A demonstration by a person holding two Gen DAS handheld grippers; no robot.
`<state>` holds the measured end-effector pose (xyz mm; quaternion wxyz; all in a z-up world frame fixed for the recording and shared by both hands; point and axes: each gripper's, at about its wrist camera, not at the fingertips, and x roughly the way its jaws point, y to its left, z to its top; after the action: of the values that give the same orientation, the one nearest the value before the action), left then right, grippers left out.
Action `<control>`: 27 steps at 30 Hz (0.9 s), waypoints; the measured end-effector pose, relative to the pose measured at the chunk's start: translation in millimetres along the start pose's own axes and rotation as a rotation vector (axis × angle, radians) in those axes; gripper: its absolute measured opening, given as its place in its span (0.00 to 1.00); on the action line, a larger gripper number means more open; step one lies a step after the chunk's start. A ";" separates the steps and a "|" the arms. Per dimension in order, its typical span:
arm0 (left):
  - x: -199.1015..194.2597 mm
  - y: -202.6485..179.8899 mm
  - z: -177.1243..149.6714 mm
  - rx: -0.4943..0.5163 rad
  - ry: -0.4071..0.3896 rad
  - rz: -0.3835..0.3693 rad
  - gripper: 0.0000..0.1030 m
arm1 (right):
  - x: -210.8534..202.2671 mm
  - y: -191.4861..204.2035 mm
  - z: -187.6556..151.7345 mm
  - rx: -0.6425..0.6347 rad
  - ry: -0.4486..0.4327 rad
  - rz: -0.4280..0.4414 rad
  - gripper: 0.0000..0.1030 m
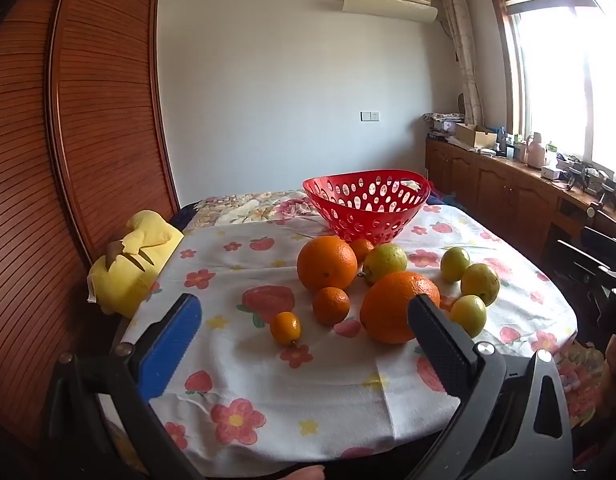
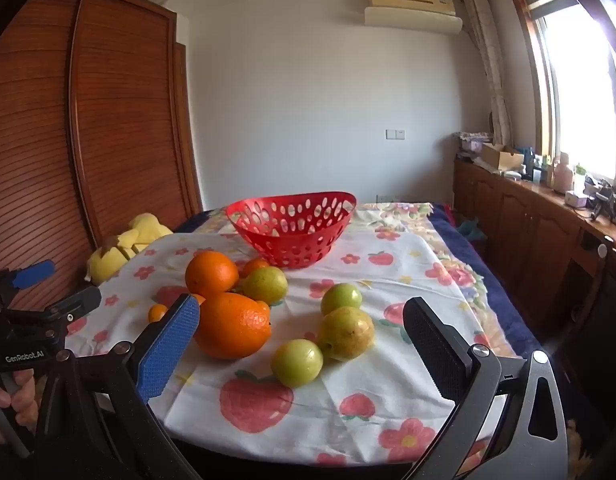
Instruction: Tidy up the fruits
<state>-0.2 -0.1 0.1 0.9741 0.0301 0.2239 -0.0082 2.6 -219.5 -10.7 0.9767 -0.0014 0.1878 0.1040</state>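
both tools hover wide open, tilted toward fruit.

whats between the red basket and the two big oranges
In the left wrist view, a small orange sits between the red basket and the two big oranges.

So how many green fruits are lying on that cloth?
4. One sits beside the big oranges near the red basket. Three cluster to the right: far, middle, nearest. None appears hidden.
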 end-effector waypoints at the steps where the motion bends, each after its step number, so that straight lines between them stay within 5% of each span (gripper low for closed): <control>1: -0.4 -0.2 0.0 0.000 -0.001 0.001 1.00 | 0.1 -0.1 0.0 0.003 0.003 0.000 1.00; 27: -11.1 -2.5 8.3 0.006 -0.016 -0.013 1.00 | -1.7 2.9 0.9 -0.003 0.003 -0.002 1.00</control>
<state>-6.7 -3.1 12.3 0.9757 0.0312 0.2164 -0.0156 0.8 -216.9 -9.2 0.9765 -0.0031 0.1894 0.1031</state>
